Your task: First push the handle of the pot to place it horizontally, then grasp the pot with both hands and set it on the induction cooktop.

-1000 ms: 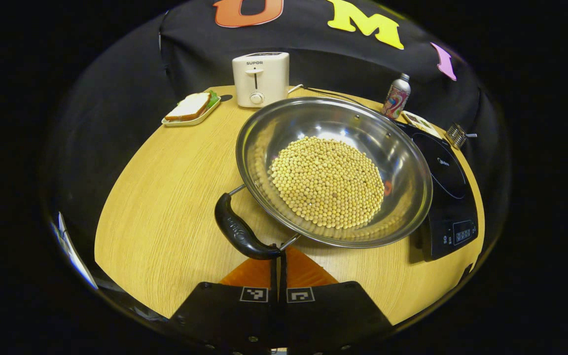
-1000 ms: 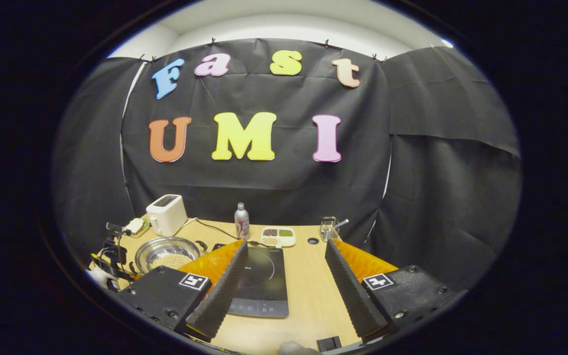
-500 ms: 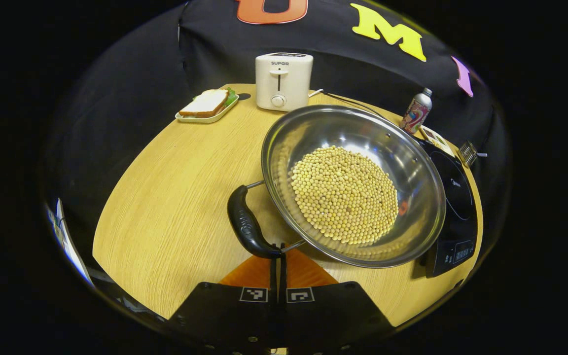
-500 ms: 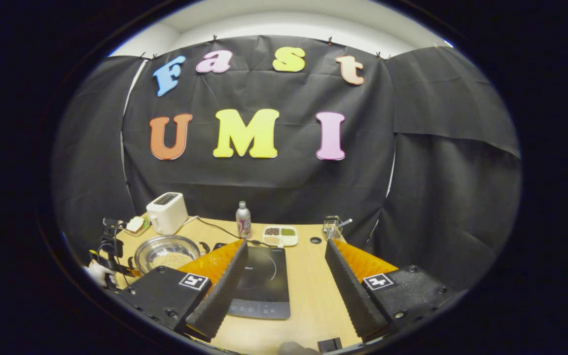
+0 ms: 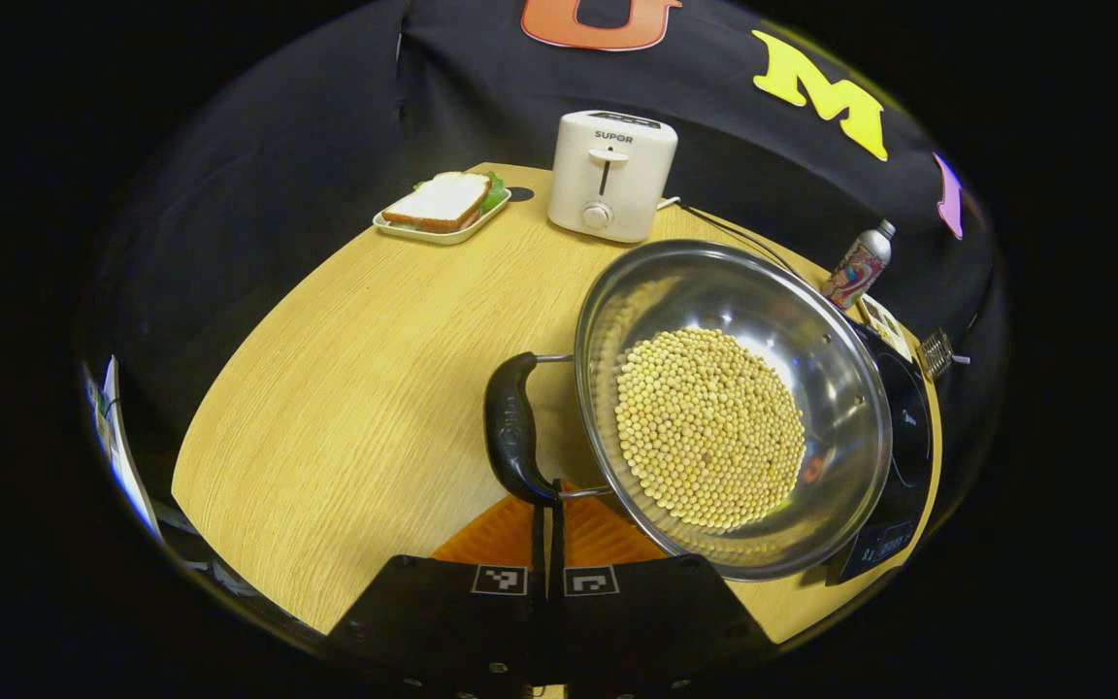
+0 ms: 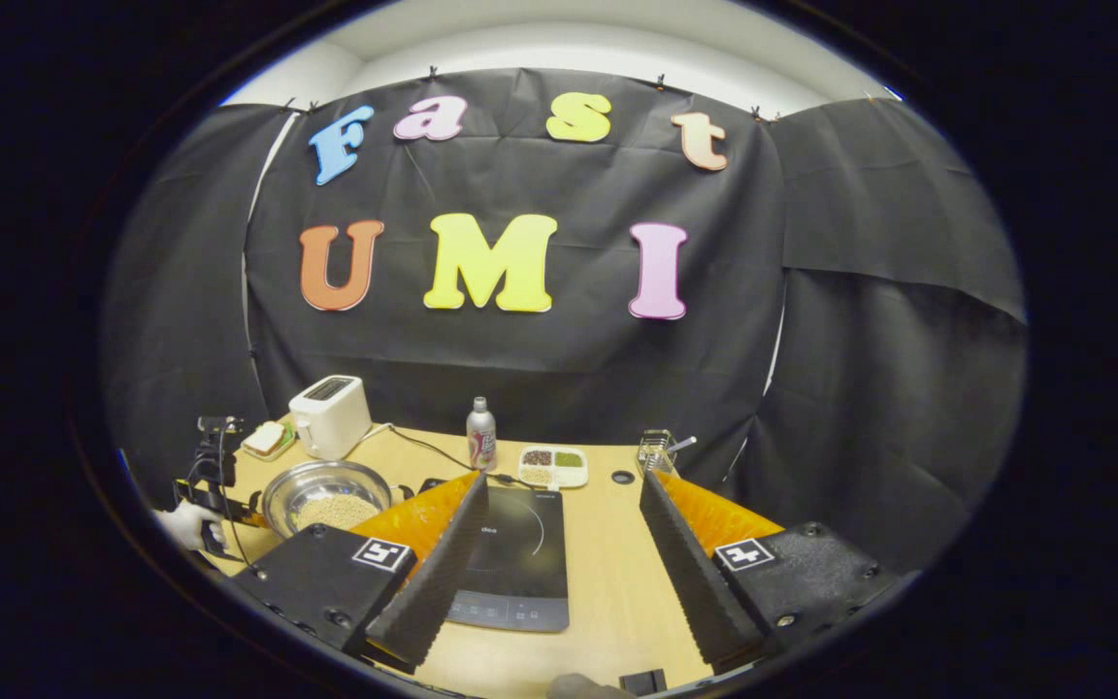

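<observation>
The left gripper (image 5: 548, 510) is seen in the left gripper view with its two fingers pressed together, no gap between them and nothing clamped. Its tips are touching the near end of the black handle (image 5: 511, 427) of the pot (image 5: 840, 388). The handle is seen as a curved loop on two metal rods, fixed to the pot's left rim, just ahead of the closed fingertips. The pot, a wide steel bowl shape, is resting on the wooden table (image 5: 345, 369), ahead and to the right of the left gripper. A heap of yellow beans (image 5: 709, 427) is held in the pot's bottom. The induction cooktop (image 5: 904, 437) is placed just beside the pot's far right edge, partly hidden behind the rim; whether they touch cannot be told. Beyond the pot, a white toaster (image 5: 610, 175) is set, with a sandwich on a tray (image 5: 441, 206) to its left. A bottle (image 5: 858, 267) is standing behind the pot's right side.

In the right gripper view, the right gripper (image 6: 564, 529) is held wide open, nothing between its fingers, above the cooktop (image 6: 512, 558), well apart from the pot (image 6: 326, 493). The pot is seen left of the cooktop, with the other gripper (image 6: 214, 476) and a hand (image 6: 185, 526) at the pot's left side. A divided dish (image 6: 551, 464) and a wire basket (image 6: 656, 449) are set behind the cooktop.
</observation>
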`<state>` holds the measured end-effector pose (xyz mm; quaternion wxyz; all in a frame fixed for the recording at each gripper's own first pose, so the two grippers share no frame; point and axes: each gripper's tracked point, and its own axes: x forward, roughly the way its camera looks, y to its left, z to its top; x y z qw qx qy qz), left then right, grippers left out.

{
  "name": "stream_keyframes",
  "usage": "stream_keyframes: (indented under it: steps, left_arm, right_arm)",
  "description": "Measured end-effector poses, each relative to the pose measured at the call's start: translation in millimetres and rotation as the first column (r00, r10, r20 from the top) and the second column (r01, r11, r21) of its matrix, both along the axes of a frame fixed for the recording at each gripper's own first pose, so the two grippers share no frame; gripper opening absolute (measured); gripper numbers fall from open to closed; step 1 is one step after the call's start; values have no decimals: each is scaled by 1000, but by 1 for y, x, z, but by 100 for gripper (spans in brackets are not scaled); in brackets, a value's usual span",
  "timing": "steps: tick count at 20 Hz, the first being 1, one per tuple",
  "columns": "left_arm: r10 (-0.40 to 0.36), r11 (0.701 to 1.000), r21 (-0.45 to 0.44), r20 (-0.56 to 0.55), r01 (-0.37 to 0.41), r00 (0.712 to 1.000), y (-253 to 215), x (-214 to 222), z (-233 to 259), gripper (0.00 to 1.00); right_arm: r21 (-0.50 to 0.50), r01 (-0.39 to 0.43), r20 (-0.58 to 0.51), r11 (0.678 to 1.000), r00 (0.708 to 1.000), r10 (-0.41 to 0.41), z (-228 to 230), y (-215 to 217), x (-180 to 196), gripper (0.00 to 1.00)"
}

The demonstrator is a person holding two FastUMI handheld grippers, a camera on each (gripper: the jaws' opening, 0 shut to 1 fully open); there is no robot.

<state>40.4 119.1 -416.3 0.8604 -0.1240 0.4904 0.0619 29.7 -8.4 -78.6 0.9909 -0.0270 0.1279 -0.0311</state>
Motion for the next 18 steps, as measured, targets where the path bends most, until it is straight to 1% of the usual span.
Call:
stream_keyframes:
  steps: [3,4,6,7,8,9,10,13,14,15,16,18]
  left_arm:
    - [20,1000,-6,0,-20,1000,8,11,-2,0]
    - [25,1000,-3,2,-25,1000,11,14,-2,10]
    - [28,1000,-4,0,-28,1000,15,22,-3,10]
    - [27,1000,-1,0,-27,1000,16,25,-4,0]
    - [27,1000,5,-1,-27,1000,19,29,-4,10]
    - [26,1000,7,0,-26,1000,23,32,-4,0]
    - [24,1000,10,1,-24,1000,24,36,-3,10]
    - [25,1000,14,0,-25,1000,29,44,-2,10]
    - [25,1000,19,-1,-25,1000,31,46,-3,0]
    - [25,999,21,-2,-25,1000,32,48,-4,0]
    - [23,1000,21,-2,-23,1000,33,50,-4,10]
    - [19,1000,22,-8,-19,1000,34,54,-5,10]
  right_arm:
    - [0,9,-9,1000,1000,-9,-2,-4,-1,97]
    - [1,12,-13,1000,1000,-12,-2,-4,0,99]
    - [3,17,-21,1000,1000,-17,-4,-5,0,99]
    - [3,19,-24,1000,1000,-19,-4,-5,0,99]
    - [4,19,-25,1000,1000,-19,-4,-4,0,99]
    - [2,19,-27,1000,999,-19,-5,-4,0,99]
    - [0,18,-27,1000,999,-18,-4,-3,0,99]
    - [-6,15,-32,1000,999,-15,-6,-1,-1,99]
    - [-7,14,-34,1000,999,-14,-6,0,-1,99]
    - [-8,12,-35,1000,999,-12,-6,1,-1,99]
    - [-9,10,-37,1000,999,-10,-7,1,-2,99]
    - [-14,6,-40,1000,999,-7,-8,3,-3,99]
